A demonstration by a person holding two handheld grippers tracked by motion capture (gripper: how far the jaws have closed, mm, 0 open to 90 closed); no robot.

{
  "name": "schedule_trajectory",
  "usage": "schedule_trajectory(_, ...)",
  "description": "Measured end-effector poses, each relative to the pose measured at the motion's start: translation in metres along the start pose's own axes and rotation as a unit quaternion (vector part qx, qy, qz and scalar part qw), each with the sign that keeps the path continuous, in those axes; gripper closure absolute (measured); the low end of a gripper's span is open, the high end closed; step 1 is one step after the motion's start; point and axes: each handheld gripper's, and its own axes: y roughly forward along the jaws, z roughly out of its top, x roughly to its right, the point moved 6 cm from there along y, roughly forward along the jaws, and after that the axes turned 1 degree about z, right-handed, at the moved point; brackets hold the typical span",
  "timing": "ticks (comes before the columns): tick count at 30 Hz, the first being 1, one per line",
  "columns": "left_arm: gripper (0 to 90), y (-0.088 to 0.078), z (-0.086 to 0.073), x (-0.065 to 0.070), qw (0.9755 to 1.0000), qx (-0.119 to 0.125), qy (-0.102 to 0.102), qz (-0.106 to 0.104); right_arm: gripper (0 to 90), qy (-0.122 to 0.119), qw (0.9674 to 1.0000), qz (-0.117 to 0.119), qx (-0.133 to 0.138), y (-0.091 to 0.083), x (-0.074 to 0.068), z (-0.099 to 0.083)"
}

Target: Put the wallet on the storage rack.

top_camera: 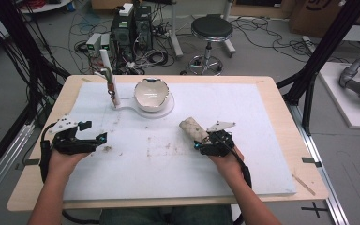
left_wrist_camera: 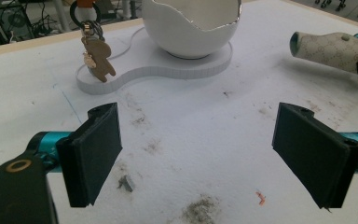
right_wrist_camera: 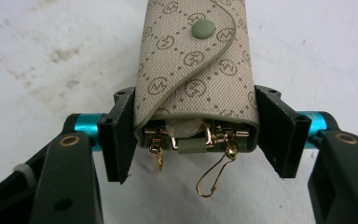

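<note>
Pinching the key pouch (right_wrist_camera: 196,70) at its open end, the right hand-held gripper (right_wrist_camera: 196,135) has its two black pads pressed against the pouch's sides, holding it right of centre on the white surface (top_camera: 262,140), with the snapped flap pointing away toward the far side. The grip looks shallow: the pads catch only the last stretch of the fabric, near the gold hooks (right_wrist_camera: 214,179) that dangle out of the opening. If the pouch is lifted or swung from here, I judge that its free, heavier end could droop and twist out of the pads, since the woven cover offers soft, yielding sides. The loose hooks could also snag on a pad edge or drag across the surface. The left hand-held gripper (left_wrist_camera: 198,154) rests at the near left with its jaws spread wide and nothing between them, so it gives no support. Farther off stand the cracked white bowl (top_camera: 153,93) and a key stand (top_camera: 108,75) with a hanging keyring (left_wrist_camera: 95,56); a careless sweep toward them could knock either over.
</note>
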Motion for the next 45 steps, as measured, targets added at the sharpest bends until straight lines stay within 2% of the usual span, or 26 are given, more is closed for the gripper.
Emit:
schedule_trajectory(5,15.6,-0.001,0.002,0.000,1.0000,0.004,0.000,-0.003,36.5,-0.008,0.9999,0.007,0.013,-0.007,-0.003,0.008)
schedule_trajectory(6,15.6,-0.001,0.003,-0.001,1.0000,0.005,-0.001,-0.003,36.5,-0.009,0.9996,0.014,0.023,-0.010,-0.005,0.015)
schedule_trajectory(10,15.6,-0.001,0.005,-0.002,1.0000,0.007,-0.002,-0.005,36.5,-0.020,0.9992,0.016,0.032,-0.011,-0.006,0.028)
schedule_trajectory(12,15.6,-0.001,0.005,-0.001,1.0000,0.008,-0.001,-0.006,36.5,-0.018,0.9992,0.017,0.033,-0.011,-0.007,0.031)
schedule_trajectory(18,15.6,0.001,0.006,-0.002,0.9999,0.009,-0.001,-0.008,36.4,-0.028,0.9983,0.021,0.047,-0.009,-0.012,0.062)
schedule_trajectory(23,15.6,0.001,0.006,-0.002,0.9999,0.007,0.004,-0.008,36.4,-0.051,0.9975,0.020,0.045,-0.004,-0.016,0.085)
schedule_trajectory(27,15.6,-0.001,0.006,-0.003,0.9999,0.009,0.001,-0.005,36.5,-0.058,0.9971,0.020,0.045,-0.002,-0.017,0.098)
schedule_trajectory(28,15.6,-0.002,0.006,-0.004,0.9999,0.009,0.000,-0.004,36.4,-0.059,0.9969,0.022,0.047,-0.002,-0.018,0.107)
schedule_trajectory(30,15.6,-0.002,0.006,-0.005,0.9999,0.009,-0.001,-0.004,36.4,-0.062,0.9967,0.023,0.047,-0.001,-0.018,0.110)
schedule_trajectory(31,15.6,-0.003,0.005,-0.005,0.9999,0.010,-0.001,-0.003,36.4,-0.066,0.9964,0.024,0.048,0.000,-0.019,0.119)
schedule_trajectory(33,15.6,-0.003,0.005,-0.005,1.0000,0.009,-0.001,-0.003,36.4,-0.067,0.9963,0.026,0.047,0.001,-0.019,0.122)
schedule_trajectory(34,15.6,-0.003,0.005,-0.005,1.0000,0.009,-0.001,-0.003,36.5,-0.073,0.9961,0.023,0.043,0.004,-0.019,0.130)
schedule_trajectory(45,15.6,-0.006,0.003,-0.006,1.0000,0.008,-0.001,0.000,36.4,-0.087,0.9956,0.024,0.025,0.024,-0.023,0.158)
